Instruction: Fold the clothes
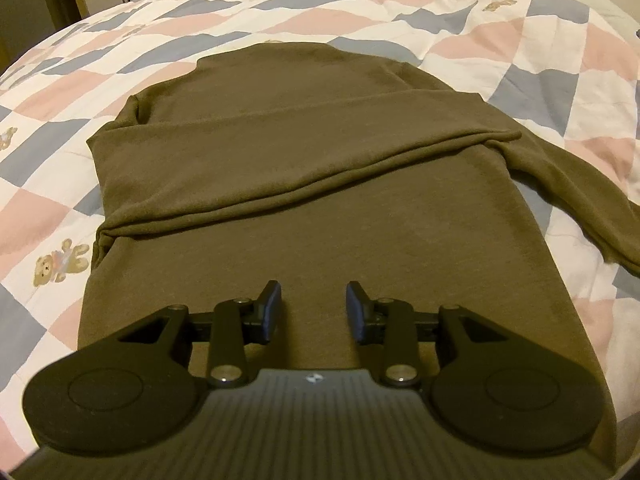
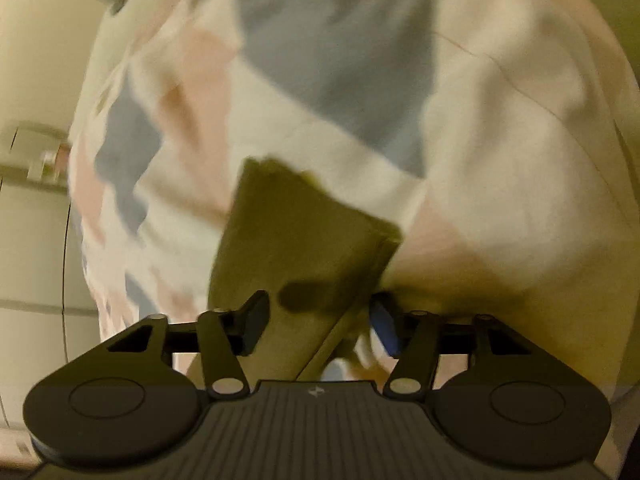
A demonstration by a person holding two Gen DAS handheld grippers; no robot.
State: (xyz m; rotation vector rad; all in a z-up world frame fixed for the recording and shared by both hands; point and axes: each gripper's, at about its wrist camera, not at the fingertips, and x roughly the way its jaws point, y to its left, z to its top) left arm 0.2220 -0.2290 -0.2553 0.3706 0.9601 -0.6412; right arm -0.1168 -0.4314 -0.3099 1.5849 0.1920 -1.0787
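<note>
The left gripper hangs with jaws apart and empty over the near hem end of the olive-brown long-sleeved knit top. The top's long axis runs straight away from it across the pink, blue and white patchwork quilt. One sleeve trails beyond the body's right edge. There the right gripper straddles the sleeve cuff, jaws parted, apparently not yet pinching; judging by this, the right hand is nearer.

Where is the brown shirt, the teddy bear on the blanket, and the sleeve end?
brown shirt (image 1: 320, 184): left wrist view, on its folded middle.
teddy bear (image 1: 60, 266): left wrist view, on its body.
sleeve end (image 2: 304, 236): right wrist view, blurred, on the cloth.
</note>
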